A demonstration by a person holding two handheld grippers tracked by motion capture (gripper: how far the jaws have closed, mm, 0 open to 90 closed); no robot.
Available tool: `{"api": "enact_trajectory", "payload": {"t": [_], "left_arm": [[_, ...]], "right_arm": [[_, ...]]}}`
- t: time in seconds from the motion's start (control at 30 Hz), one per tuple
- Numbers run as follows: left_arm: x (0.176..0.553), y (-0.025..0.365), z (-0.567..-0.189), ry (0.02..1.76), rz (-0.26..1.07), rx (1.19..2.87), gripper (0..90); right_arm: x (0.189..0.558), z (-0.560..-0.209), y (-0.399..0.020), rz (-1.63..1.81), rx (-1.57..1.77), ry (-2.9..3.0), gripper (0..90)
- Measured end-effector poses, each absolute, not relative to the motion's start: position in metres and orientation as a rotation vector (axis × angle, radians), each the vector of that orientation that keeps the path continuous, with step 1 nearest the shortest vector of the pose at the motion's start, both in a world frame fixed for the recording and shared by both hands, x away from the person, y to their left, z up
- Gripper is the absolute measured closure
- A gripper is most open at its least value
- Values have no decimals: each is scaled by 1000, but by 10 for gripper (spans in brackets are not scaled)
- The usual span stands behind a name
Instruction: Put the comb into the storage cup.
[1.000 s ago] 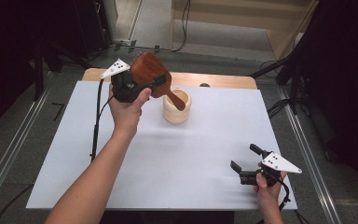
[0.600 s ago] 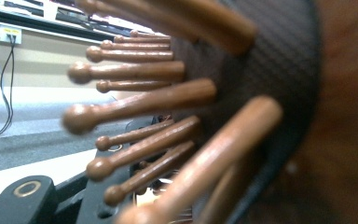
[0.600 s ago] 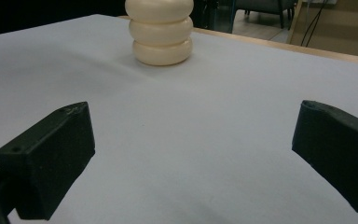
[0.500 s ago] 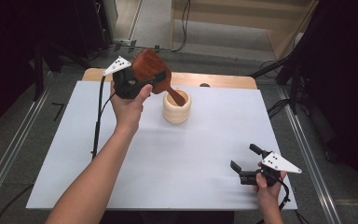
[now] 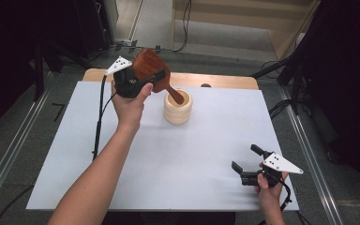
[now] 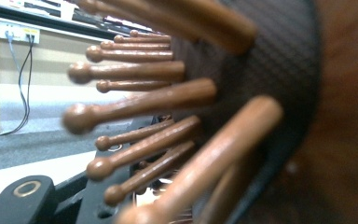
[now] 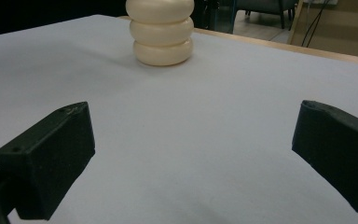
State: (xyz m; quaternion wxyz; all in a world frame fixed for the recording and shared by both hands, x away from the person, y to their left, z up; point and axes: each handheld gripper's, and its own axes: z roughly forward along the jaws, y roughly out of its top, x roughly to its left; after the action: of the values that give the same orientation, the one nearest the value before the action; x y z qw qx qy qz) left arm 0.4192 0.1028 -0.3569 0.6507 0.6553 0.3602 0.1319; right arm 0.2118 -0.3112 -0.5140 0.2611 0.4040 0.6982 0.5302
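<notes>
Lowered a little since the earlier frame, the wooden hairbrush (image 5: 151, 70) now has its handle tip dipping into the mouth of the cream ribbed holder (image 5: 177, 107), where a moment ago it hung just above the rim. The left gripper (image 5: 130, 82) has its jaws clamped on the brush head, and from that gripper's own camera the round-tipped wooden bristles (image 6: 135, 100) on their dark cushion crowd the picture.

What matters for the coming move is the slant: the brush's long axis runs from the head, up and to the left at the gripper, down and to the right into the holder, so the handle enters tilted rather than upright. I judge it needs to be stood straighter as it sinks, or the handle may press on the far rim and tip the holder.

The right gripper (image 5: 252, 170) rests low near the front right corner of the white table cover (image 5: 206, 159), jaws wide apart with nothing between them, well apart from the holder (image 7: 160, 31). The left hand is far nearer. Nothing else stands on the cover between them.
</notes>
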Motion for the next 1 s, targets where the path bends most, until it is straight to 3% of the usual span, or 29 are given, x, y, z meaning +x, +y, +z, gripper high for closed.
{"api": "enact_trajectory", "payload": {"t": [1.0], "left_arm": [[430, 84, -393, 863, 343, 1539, 526]], "right_arm": [[212, -514, -311, 1436, 1093, 1889, 0]]}}
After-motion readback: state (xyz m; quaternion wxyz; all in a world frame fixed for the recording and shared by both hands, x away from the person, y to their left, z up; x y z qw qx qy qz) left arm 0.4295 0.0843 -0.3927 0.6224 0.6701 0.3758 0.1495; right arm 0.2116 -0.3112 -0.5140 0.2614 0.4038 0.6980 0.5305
